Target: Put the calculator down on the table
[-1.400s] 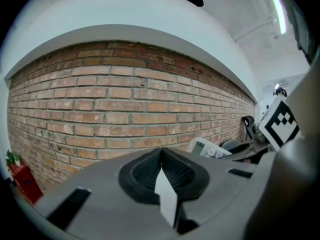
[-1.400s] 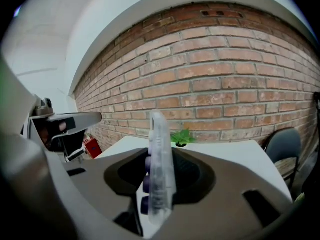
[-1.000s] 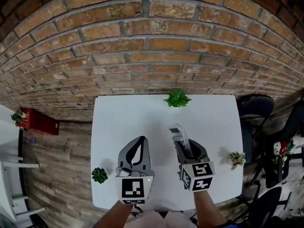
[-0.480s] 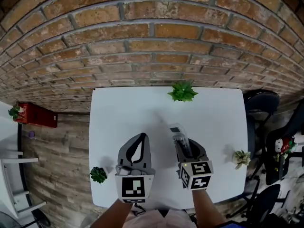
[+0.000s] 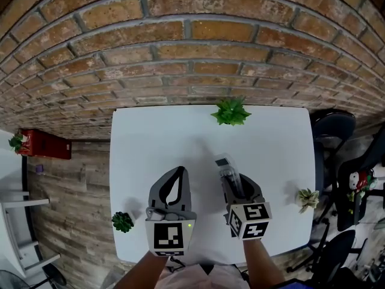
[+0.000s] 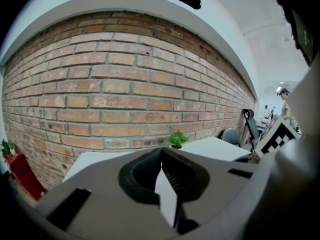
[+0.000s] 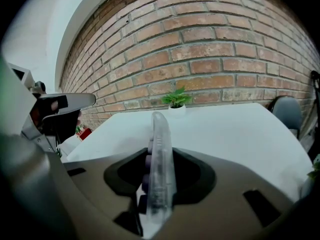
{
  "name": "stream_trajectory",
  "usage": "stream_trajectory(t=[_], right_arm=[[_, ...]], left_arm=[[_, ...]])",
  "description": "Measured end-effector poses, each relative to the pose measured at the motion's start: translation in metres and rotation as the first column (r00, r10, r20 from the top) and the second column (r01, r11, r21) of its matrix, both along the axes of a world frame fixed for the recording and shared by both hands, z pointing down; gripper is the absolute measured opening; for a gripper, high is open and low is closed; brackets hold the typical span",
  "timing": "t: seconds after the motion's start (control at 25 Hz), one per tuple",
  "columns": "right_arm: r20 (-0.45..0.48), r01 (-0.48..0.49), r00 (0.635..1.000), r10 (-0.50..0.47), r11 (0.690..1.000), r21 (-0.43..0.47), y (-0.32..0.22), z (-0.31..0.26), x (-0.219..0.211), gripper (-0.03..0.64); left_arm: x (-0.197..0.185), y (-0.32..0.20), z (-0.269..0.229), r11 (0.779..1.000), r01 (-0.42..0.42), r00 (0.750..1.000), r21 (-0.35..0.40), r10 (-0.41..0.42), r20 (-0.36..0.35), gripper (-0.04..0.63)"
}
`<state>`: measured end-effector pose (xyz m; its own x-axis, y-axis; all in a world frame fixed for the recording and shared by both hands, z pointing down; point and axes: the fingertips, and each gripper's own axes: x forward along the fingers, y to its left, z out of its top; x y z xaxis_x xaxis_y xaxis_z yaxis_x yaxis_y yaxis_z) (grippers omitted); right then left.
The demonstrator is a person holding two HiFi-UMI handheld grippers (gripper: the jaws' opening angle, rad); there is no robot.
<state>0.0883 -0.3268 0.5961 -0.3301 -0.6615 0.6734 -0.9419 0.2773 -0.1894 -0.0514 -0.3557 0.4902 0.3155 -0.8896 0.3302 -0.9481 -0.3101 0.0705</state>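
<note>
Both grippers have sunk a little toward the white table over the last second, and the gap between the calculator's tip and the plant at the table's far edge has grown in the head view.

The calculator is gripped on edge by the right gripper, over the table's middle and slightly right of centre. Its far end sticks out past the jaws toward the table's far edge. From the right gripper view the calculator is a thin, clear-cased slab seen edge-on, with dark keys on its left face, and both jaws press its sides. Whether its lower edge touches the table cannot be told.

The left gripper is over the table just left of the right one, pointing the same way. Its jaws are closed, tips meeting with nothing between them, as the left gripper view shows.

Each gripper carries a cube with square markers, near the table's front edge: one on the left, one on the right. A bare forearm reaches each from below.

A leafy green plant stands at the middle of the table's far edge. A small dark green plant sits near the table's front left corner, and a pale plant at its right edge. A brick wall rises behind the table, and a dark chair stands off its right side.
</note>
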Motion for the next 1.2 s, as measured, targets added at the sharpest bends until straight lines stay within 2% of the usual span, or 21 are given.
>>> stream_trajectory(t=[0.44,0.56,0.72,1.08,1.2], right_arm=[[-0.054,0.017,0.998,-0.017,1.000,0.003,-0.003,0.002,0.009,0.180],[-0.066,0.014,0.998,-0.014,1.000,-0.004,-0.003,0.005,0.012,0.206],[-0.090,0.004,0.996,-0.006,1.000,-0.021,-0.001,0.011,0.016,0.275],[-0.094,-0.032,0.995,0.028,0.999,-0.042,0.004,0.021,0.031,0.330],[-0.088,-0.041,0.995,0.037,0.999,-0.035,0.007,0.017,0.036,0.330]], left_arm=[[0.005,-0.003,-0.002,1.000,-0.013,1.000,0.008,0.012,0.009,0.012],[0.006,-0.003,-0.003,1.000,-0.013,1.000,0.014,0.013,0.006,0.012],[0.005,-0.003,-0.005,1.000,-0.016,1.000,0.020,0.016,0.011,0.012],[0.008,0.002,-0.010,0.999,-0.016,1.000,0.031,0.015,0.009,0.012],[0.010,0.008,-0.014,0.999,-0.021,1.000,0.032,0.021,0.019,0.012]])
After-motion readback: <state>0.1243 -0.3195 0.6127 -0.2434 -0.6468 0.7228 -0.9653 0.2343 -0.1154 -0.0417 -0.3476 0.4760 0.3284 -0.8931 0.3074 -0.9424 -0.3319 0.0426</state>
